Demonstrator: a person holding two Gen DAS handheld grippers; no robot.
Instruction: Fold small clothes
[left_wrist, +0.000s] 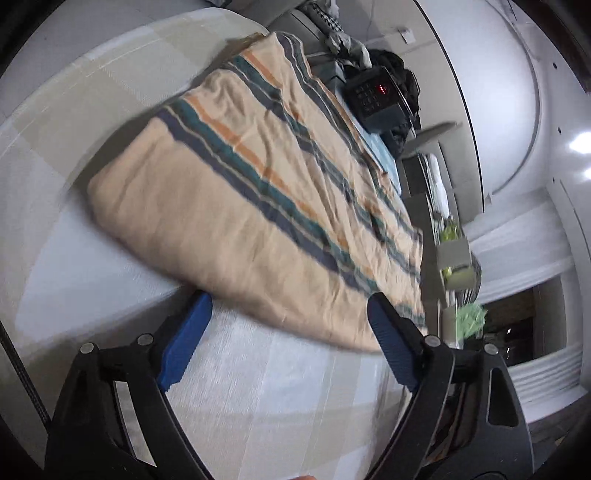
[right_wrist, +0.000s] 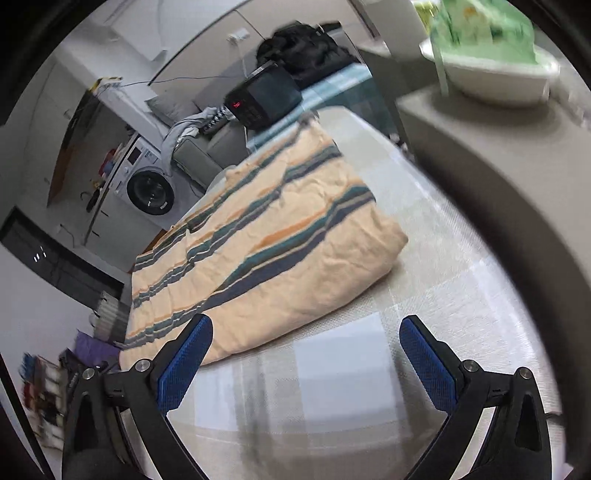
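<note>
A peach-coloured garment (left_wrist: 236, 206) with dark blue, teal and orange stripes lies folded flat on a pale checked cloth (left_wrist: 258, 387). In the left wrist view my left gripper (left_wrist: 288, 306) hovers at the garment's near edge, jaws wide apart, blue pads (left_wrist: 184, 343) on either side of that hem without pressing it. The right wrist view shows the same garment (right_wrist: 266, 251) from its other end. My right gripper (right_wrist: 306, 328) stands open just short of the garment's near corner, its left pad (right_wrist: 184, 362) beside the hem, nothing between the fingers.
A black device with a red display (right_wrist: 266, 98) sits beyond the garment, with dark clothing (right_wrist: 306, 44) behind it. A grey ledge carries a white bowl with green contents (right_wrist: 491, 70) at the right. A washing machine (right_wrist: 147, 184) stands off to the left.
</note>
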